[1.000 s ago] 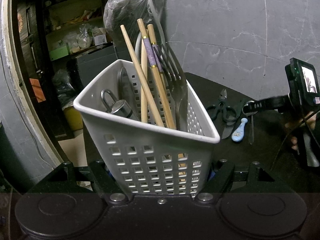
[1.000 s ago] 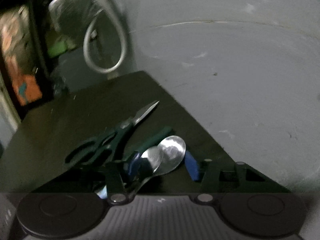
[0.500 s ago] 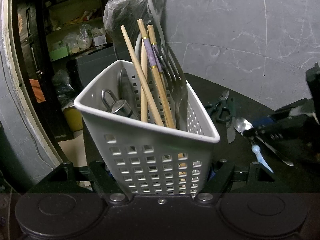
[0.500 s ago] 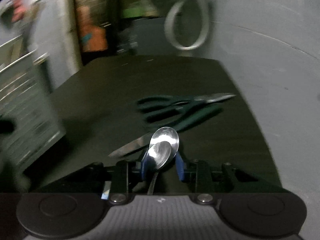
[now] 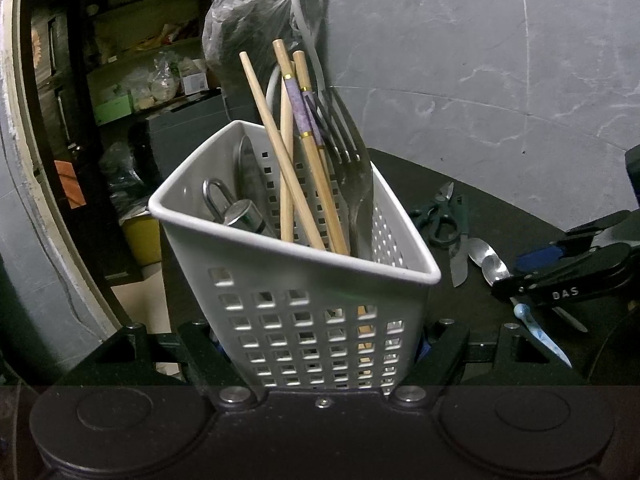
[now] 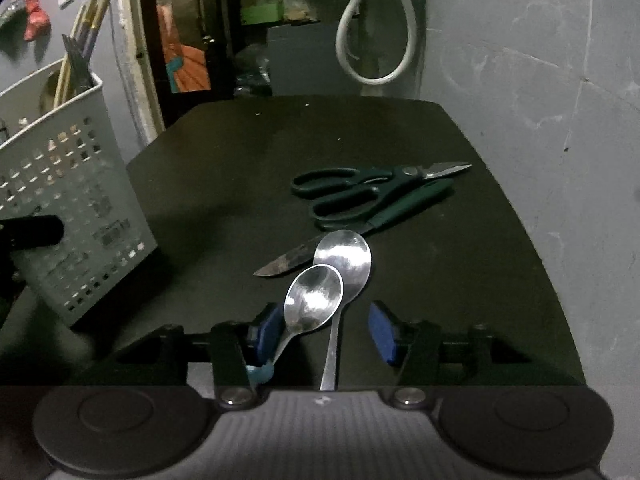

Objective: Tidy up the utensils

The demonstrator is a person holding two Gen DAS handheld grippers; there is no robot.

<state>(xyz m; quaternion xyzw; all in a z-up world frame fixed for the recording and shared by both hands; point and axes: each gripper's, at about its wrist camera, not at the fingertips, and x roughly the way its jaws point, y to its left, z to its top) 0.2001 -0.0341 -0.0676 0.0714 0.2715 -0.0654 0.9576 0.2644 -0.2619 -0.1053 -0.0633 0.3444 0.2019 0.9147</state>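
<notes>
- The left claw (image 5: pixel 320 344) is clamped on the white perforated basket (image 5: pixel 304 320), its fingers (image 5: pixel 200 340) pressed against both sides of the basket's lower part; the basket tilts slightly
- Inside the basket stand wooden chopsticks (image 5: pixel 280 152), a dark metal fork (image 5: pixel 352 168) with tines up, a steel piece with a loop (image 5: pixel 228 208) and a flat metal blade (image 5: pixel 250 176) against the back wall
- To the right of the basket, on the black worktop (image 6: pixel 240 184), lie green-handled scissors (image 6: pixel 360 192) and, just beside them, a knife (image 6: pixel 292 260) with a green handle, its blade pointing toward the basket
- Two spoons overlap in front of the knife: the larger spoon (image 6: pixel 344 256) has its bowl over the knife blade, and the smaller spoon (image 6: pixel 314 300) with a pale blue handle sits lower left of it
- The right claw (image 6: pixel 324 332) is spread wide; both spoon handles run back between its blue pads (image 6: pixel 382 332), the small spoon's neck close against the left pad, the other pad well clear, so nothing is pinched
- Whether the spoons rest on the worktop or on the claw cannot be told
</notes>
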